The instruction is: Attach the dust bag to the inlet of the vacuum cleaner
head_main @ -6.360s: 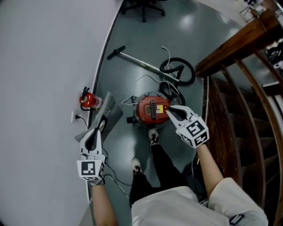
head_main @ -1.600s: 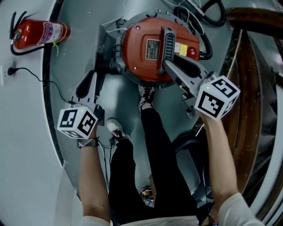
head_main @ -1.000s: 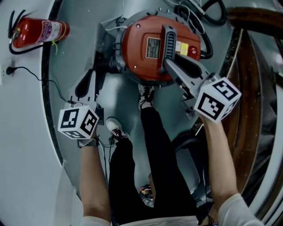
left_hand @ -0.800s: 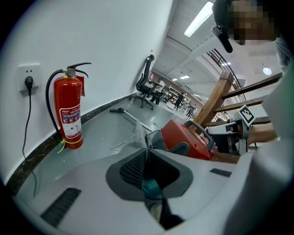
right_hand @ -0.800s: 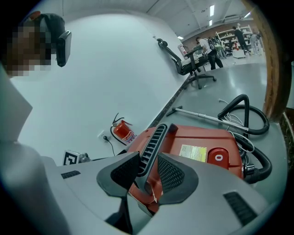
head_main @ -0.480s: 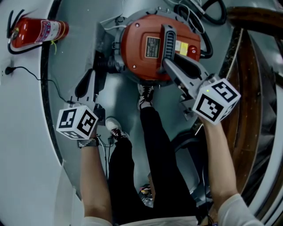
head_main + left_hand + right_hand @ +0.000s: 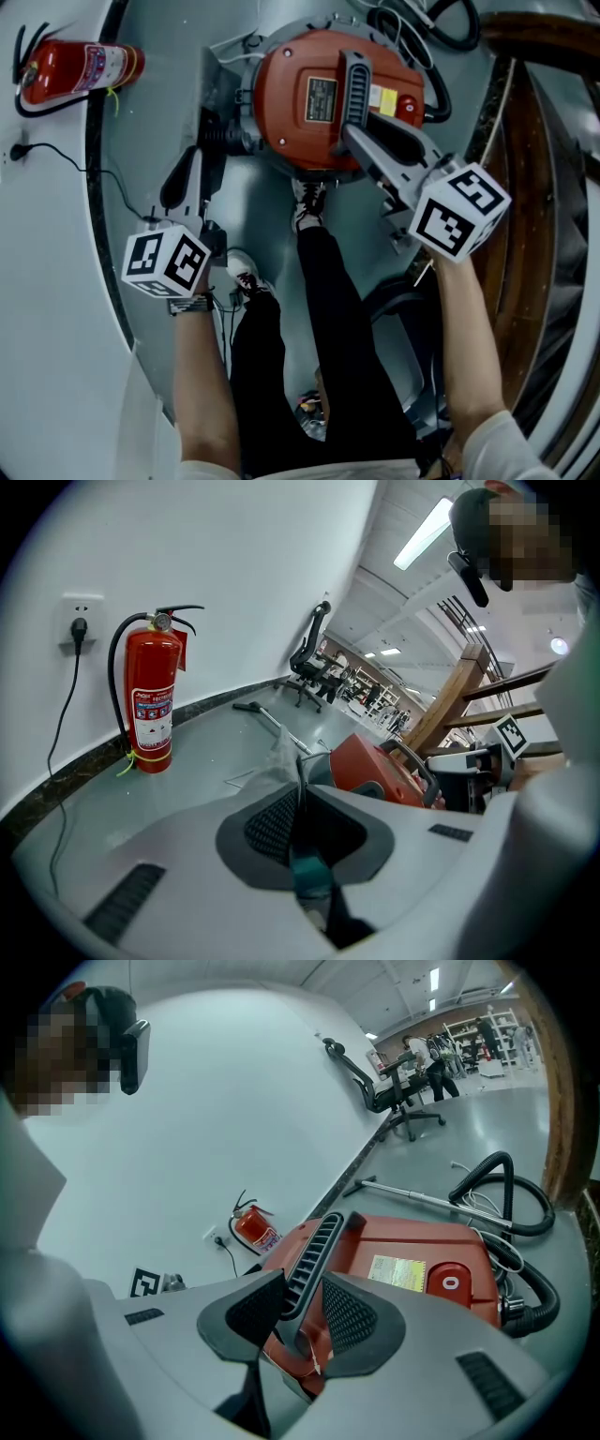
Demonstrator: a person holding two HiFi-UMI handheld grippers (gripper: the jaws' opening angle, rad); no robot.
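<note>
One vacuum cleaner (image 7: 291,103), a round red plastic drum, stands on the floor. Its single ribbed black handle (image 7: 319,1237) is clamped between the jaws of the right hand-held gripper (image 7: 305,1283). One dust bag (image 7: 279,757), a thin grey crinkled sheet, is pinched edge-on in the left hand-held gripper (image 7: 298,803), just left of the drum and mostly hidden. One red cylindrical fire extinguisher (image 7: 150,705) stands by the wall.
</note>
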